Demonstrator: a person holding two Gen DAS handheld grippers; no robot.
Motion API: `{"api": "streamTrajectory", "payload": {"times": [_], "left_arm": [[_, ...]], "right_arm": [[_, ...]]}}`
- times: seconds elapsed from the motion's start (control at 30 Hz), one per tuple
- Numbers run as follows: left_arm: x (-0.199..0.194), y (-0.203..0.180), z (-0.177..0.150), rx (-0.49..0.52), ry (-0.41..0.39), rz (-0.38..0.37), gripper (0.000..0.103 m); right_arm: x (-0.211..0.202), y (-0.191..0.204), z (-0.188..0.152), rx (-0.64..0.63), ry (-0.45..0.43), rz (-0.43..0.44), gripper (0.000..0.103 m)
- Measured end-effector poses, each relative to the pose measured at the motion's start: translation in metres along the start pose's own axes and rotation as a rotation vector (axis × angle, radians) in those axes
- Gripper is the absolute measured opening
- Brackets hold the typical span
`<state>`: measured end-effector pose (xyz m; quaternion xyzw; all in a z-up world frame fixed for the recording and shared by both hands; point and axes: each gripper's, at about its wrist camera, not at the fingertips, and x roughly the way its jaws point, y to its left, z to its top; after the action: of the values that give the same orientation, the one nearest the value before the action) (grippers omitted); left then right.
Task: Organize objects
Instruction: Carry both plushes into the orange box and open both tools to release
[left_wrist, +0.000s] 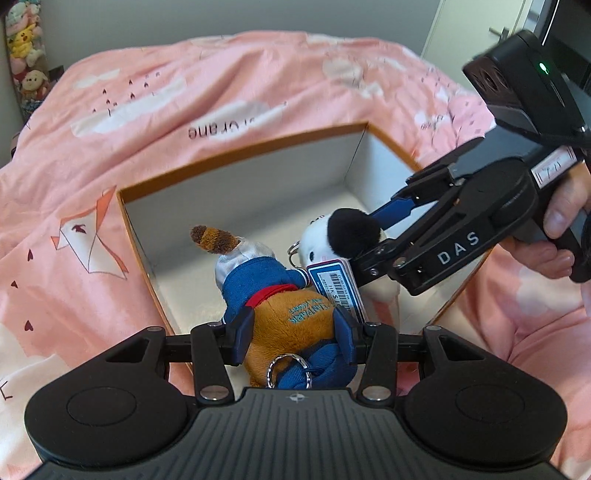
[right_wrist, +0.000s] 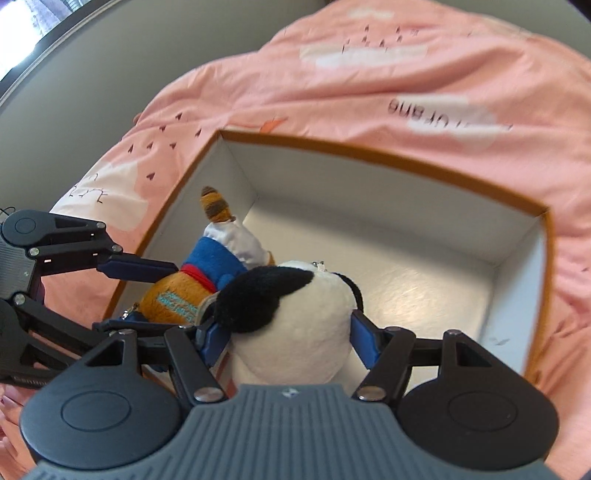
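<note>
Pink printed bedding covered the bed and carried a large open cardboard box with an orange rim and white inside, presumably set there as the place to collect the toys. Both plush keychains hung over its floor, near the left wall, not yet set down. The left gripper was clamped on the brown plush animal in a blue-and-white sailor outfit, pads squeezing its embroidered body from either side; its long axis ran away from the camera, striped tail end pointing toward the far wall and keyring toward the gripper. Just beside it, the right gripper was clamped on the white plush with black ears, ears and keyring facing into the box. A blue-edged price tag dangled between the two toys
</note>
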<state>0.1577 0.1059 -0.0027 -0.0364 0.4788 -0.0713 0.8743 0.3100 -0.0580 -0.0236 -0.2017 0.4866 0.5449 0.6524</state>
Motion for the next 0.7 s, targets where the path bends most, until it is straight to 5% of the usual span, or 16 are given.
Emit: {"api": "streamTrajectory", "payload": {"times": [0.37, 0.7], "left_arm": [[0.019, -0.003, -0.004, 0.068, 0.130, 0.052, 0.057], [-0.008, 0.005, -0.008, 0.052, 0.074, 0.039, 0.061]], "right_arm": [[0.046, -0.005, 0.002, 0.000, 0.106, 0.069, 0.070], [0.057, 0.004, 0.008, -0.026, 0.122, 0.094, 0.070]]}}
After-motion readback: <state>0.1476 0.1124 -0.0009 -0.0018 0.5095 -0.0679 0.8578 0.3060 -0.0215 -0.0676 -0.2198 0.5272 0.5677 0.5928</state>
